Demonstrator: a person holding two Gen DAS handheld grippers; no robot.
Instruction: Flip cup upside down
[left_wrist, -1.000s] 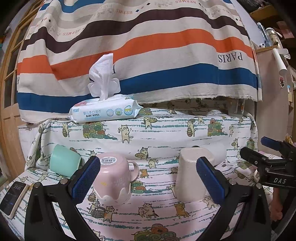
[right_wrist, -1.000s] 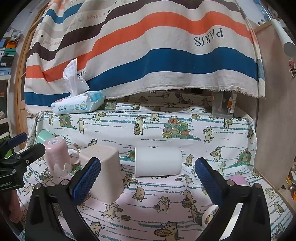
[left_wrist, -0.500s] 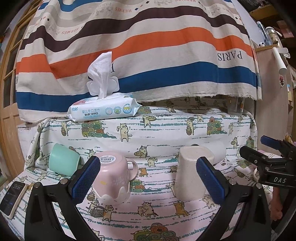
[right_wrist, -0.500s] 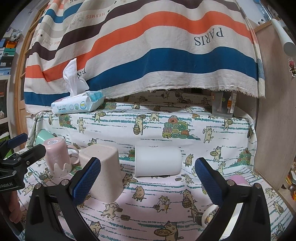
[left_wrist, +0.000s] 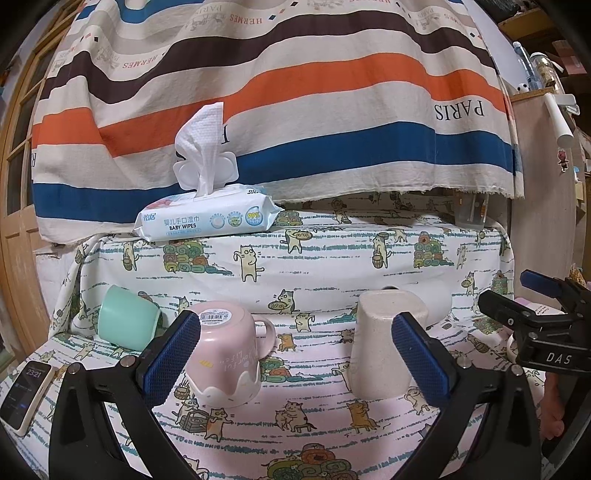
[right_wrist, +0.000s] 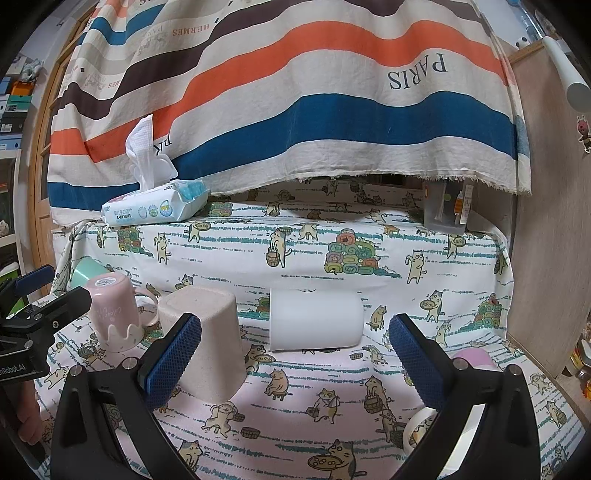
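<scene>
On the cat-print cloth a pink mug (left_wrist: 225, 354) stands upside down, and a beige square cup (left_wrist: 384, 347) stands upside down to its right. A mint cup (left_wrist: 125, 321) lies on its side at the left. A white cup (right_wrist: 314, 319) lies on its side behind the beige cup (right_wrist: 203, 336). My left gripper (left_wrist: 295, 360) is open and empty, in front of the pink mug and the beige cup. My right gripper (right_wrist: 295, 360) is open and empty, in front of the white cup. Each gripper shows at the edge of the other's view.
A pack of baby wipes (left_wrist: 207, 218) sits on the raised ledge behind. A striped cloth (left_wrist: 295, 110) hangs at the back. A phone (left_wrist: 26, 387) lies at the left front. A pink object (right_wrist: 472, 358) and a tape roll (right_wrist: 421, 428) lie at the right front.
Both views have shifted only slightly. The cups have not moved and both grippers stay open.
</scene>
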